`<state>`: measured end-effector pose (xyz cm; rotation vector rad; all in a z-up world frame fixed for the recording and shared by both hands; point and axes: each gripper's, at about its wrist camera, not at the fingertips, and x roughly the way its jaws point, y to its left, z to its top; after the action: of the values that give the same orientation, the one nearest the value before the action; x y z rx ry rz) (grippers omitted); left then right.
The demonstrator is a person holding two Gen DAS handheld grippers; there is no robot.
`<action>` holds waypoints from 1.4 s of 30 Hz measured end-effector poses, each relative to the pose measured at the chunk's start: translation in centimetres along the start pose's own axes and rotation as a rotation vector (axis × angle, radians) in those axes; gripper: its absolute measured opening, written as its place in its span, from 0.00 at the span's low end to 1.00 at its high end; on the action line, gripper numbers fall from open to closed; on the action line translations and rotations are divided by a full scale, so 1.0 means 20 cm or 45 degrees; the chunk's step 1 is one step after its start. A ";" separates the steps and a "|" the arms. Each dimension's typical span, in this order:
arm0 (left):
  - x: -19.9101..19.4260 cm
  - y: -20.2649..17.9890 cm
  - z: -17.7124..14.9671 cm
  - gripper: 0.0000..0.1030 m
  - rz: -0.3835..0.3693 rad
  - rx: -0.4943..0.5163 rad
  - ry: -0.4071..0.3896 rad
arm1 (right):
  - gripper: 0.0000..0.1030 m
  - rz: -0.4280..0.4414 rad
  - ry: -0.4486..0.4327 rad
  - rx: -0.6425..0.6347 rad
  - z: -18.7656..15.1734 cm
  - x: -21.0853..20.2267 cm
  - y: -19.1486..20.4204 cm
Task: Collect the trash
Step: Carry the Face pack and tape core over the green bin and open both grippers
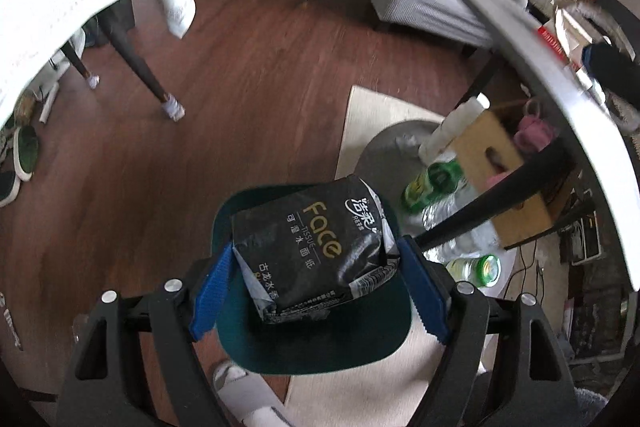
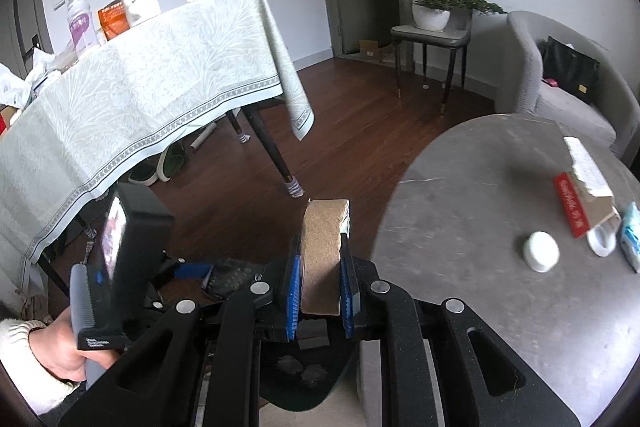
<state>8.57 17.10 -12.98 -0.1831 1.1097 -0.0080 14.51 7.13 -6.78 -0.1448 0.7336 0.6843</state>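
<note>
**Both grippers loaded above the green bin**

The left gripper [image 1: 316, 279] pinches a black tissue pack [image 1: 316, 247] between its blue pads, one pad pressed on each end — the pack hangs directly over a dark green bin [image 1: 320, 347] standing on the floor below. The right gripper [image 2: 320, 287] is clamped on a brown, cork-like block [image 2: 325, 251], held upright on its narrow edge between closely set pads. In the right wrist view the same green bin [image 2: 296, 393] shows beneath the jaws, though only partly. Beside it, a round grey table [image 2: 500, 307] still carries a white cap [image 2: 541, 251] and a torn red-and-white carton [image 2: 580, 195]. A hand [image 2: 60, 347] in a cream sleeve grips the left device.
</note>
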 end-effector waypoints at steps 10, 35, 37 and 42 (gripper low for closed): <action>0.11 0.10 -0.07 0.85 0.000 0.029 0.146 | 0.16 0.024 0.071 -0.045 0.01 0.17 0.12; -0.43 0.29 0.04 0.60 0.046 -0.023 -0.275 | 0.16 -0.021 0.447 -0.114 -0.27 0.75 0.29; -0.46 0.28 0.05 0.59 0.029 -0.024 -0.302 | 0.16 -0.015 0.476 -0.110 -0.31 0.77 0.29; -0.53 0.22 0.07 0.54 0.008 0.004 -0.367 | 0.16 -0.022 0.557 -0.120 -0.41 0.81 0.32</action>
<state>4.60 22.68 -3.56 -0.1717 0.8227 0.0216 14.68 17.71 -22.88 -0.3951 1.1175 0.6782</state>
